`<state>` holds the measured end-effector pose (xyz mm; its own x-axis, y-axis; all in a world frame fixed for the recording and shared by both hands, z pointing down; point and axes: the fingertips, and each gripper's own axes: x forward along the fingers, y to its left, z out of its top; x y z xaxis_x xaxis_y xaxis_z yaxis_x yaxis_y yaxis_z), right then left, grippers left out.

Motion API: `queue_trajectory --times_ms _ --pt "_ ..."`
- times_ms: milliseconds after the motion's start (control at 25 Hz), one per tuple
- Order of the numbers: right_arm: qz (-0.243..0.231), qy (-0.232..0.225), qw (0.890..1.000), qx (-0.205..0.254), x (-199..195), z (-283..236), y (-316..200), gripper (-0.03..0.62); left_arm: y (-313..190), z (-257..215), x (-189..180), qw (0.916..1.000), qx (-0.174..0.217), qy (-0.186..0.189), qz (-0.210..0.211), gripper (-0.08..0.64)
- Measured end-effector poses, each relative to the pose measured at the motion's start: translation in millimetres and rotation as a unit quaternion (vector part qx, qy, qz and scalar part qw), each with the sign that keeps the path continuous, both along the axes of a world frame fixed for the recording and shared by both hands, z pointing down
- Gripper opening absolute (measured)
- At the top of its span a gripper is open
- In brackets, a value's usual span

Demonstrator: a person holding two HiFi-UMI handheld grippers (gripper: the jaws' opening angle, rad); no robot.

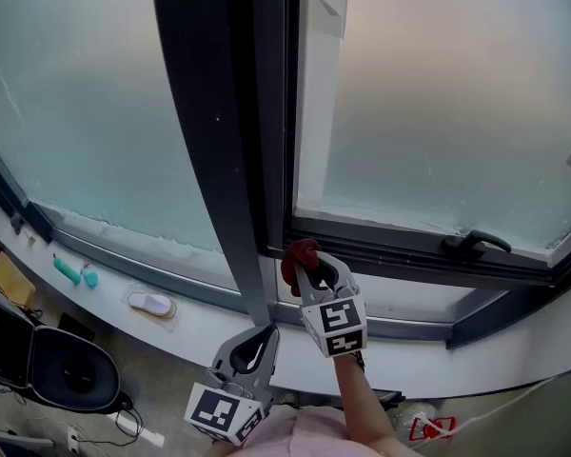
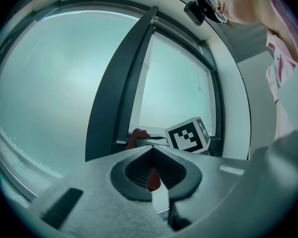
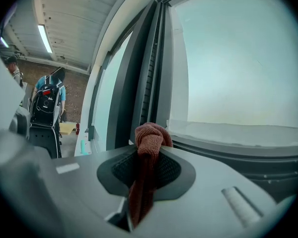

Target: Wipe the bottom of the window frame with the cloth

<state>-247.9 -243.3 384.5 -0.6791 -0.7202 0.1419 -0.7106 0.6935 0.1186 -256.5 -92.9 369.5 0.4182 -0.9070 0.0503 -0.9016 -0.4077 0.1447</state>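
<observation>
A reddish-brown cloth is bunched at the tips of my right gripper, which is shut on it. In the right gripper view the cloth hangs down between the jaws, its knot just short of the dark bottom rail of the window frame. From the head view the cloth sits at the left end of that bottom rail, beside the dark vertical mullion. My left gripper is lower, near the sill, shut with nothing in it. The left gripper view shows the cloth beyond the jaws.
A black window handle lies on the bottom rail to the right. On the white sill to the left lie a teal tool and a white brush. A black chair stands below. People stand in the room behind.
</observation>
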Motion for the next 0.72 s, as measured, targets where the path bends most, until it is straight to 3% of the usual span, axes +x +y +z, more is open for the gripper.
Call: queue_trajectory --times_ms 720 --pt "0.048 -0.003 0.999 0.002 72.2 -4.8 -3.2 0.061 -0.2 -6.7 42.3 0.9995 0.009 -0.003 0.031 -0.005"
